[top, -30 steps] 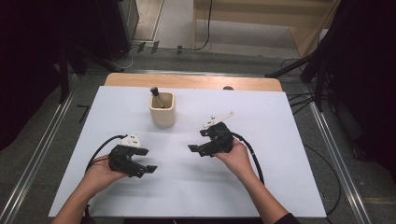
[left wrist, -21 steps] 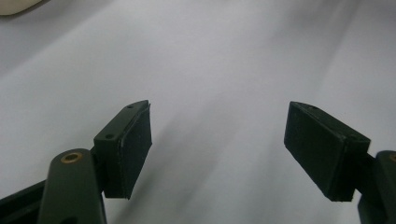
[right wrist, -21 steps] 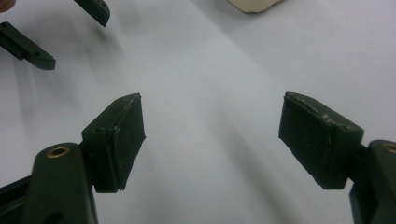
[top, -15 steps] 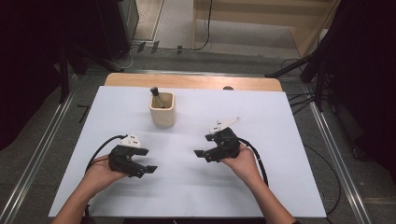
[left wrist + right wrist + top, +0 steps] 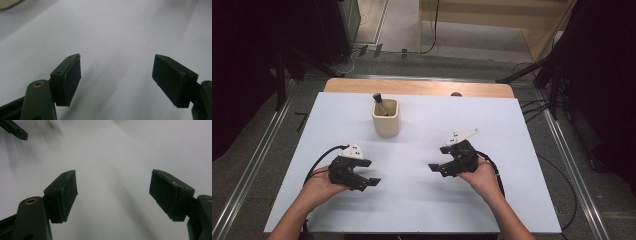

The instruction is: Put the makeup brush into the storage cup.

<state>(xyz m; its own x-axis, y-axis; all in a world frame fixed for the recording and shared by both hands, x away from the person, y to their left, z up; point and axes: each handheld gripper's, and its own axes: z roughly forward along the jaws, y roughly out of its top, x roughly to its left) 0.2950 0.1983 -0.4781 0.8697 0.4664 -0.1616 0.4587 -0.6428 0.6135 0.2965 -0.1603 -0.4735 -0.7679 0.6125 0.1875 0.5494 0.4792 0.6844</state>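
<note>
Jaws stood released and empty on my left gripper [image 5: 371,182] and right gripper [image 5: 435,168], with the beige cup [image 5: 385,119] at twelve o'clock from both.

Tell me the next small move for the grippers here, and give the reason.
Probably move the right gripper forward toward the cream cup and the dark-tipped tool standing in it. Both grippers are open and hold nothing; the left gripper rests low near the table's front edge. The cup stands apart from both, toward the far edge, so a reach comes before any grasp.
</note>
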